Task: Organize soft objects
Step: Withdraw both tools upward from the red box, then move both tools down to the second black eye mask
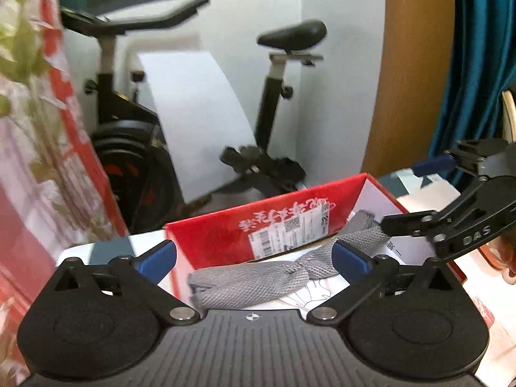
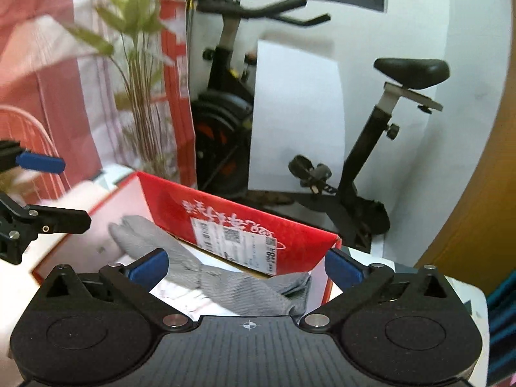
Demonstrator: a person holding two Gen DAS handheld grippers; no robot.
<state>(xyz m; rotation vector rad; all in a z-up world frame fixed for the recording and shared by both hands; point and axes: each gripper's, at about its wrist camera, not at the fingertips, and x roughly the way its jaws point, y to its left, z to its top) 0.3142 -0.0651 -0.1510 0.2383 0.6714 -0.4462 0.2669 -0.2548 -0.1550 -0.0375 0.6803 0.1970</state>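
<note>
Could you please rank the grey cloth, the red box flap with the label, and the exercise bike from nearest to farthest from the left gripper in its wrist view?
1. Grey cloth, between the open left gripper fingers.
2. Red box flap, just behind.
3. Exercise bike, on the floor beyond.

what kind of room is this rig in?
Likely a room in a home, used partly for storage: an exercise bike by the wall, a potted plant, and a red cardboard box holding a grey sock.

Two wrist views, each looking forward and close over its own claw, shared the red box [image 1: 245, 225] and exercise bike [image 2: 354, 161].
</note>
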